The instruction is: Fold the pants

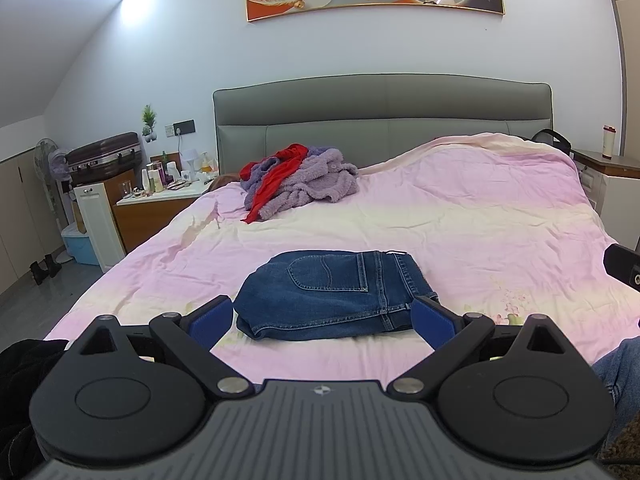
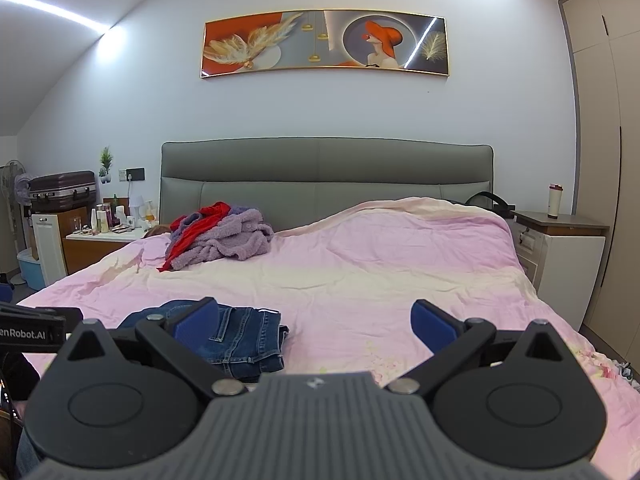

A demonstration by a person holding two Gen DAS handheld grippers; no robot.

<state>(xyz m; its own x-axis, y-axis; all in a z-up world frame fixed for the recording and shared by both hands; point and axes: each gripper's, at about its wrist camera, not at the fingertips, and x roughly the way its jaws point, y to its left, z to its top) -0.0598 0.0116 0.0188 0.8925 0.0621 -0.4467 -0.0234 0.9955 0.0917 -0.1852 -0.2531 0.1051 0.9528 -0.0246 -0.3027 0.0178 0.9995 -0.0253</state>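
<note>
Folded blue jeans [image 1: 334,294] on bed

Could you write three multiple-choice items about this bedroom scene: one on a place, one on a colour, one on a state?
1. Where does the heap of purple and red clothes lie?
A. on the bed near the headboard
B. on the floor
C. on the right nightstand

2. What colour is the folded pants bundle?
A. black
B. blue denim
C. white

3. How do the jaws of the left gripper stand?
A. shut on the pants
B. shut on nothing
C. open, holding nothing

Key: 1 A, the heap rests on the pink bed cover just before the grey headboard. 2 B, blue denim with a back pocket shows. 3 C, the pads stand wide apart with nothing clamped.
</note>
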